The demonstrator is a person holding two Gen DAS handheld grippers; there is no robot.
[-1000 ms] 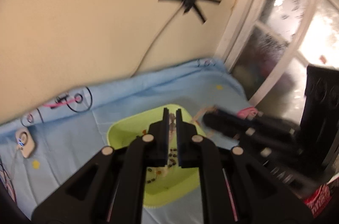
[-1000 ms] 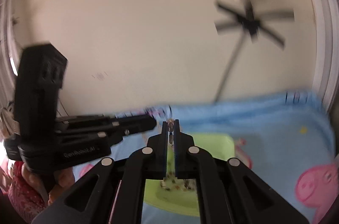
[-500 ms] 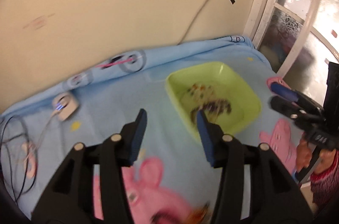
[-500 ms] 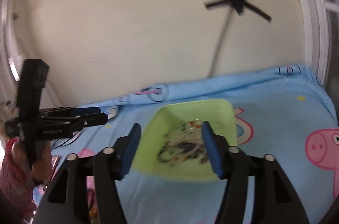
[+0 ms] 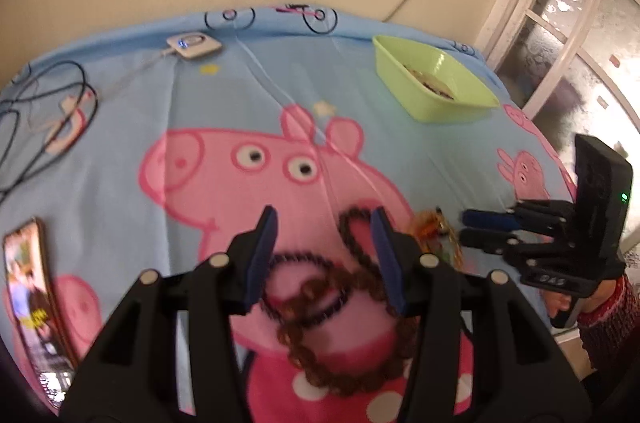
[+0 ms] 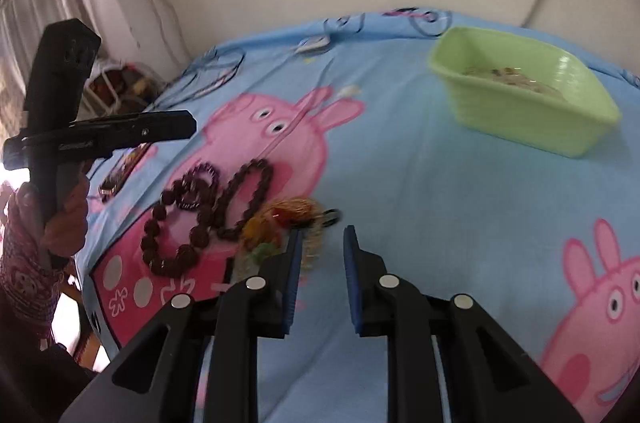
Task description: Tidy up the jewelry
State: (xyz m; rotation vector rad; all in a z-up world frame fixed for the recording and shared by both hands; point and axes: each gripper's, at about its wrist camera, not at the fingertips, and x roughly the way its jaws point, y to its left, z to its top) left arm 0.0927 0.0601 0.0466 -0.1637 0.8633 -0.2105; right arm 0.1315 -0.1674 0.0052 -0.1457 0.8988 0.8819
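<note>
Brown beaded necklace [image 5: 320, 303], limp, light and likely snaggy, coils near the bed's [image 5: 224, 91] front edge under the left gripper's [image 5: 324, 223] parted, empty fingers; lifting one bead strand looks safest.

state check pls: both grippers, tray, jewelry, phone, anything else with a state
left gripper: open, fingers just opened, nothing gripped.
right gripper: open, fingers just been closing, nothing between them.
green tray: upright, some jewelry inside.
bead necklace: coiled loose on the sheet.
orange jewelry pile: loose, beside the necklace.
phone: screen lit.
white device: blue light on.
</note>
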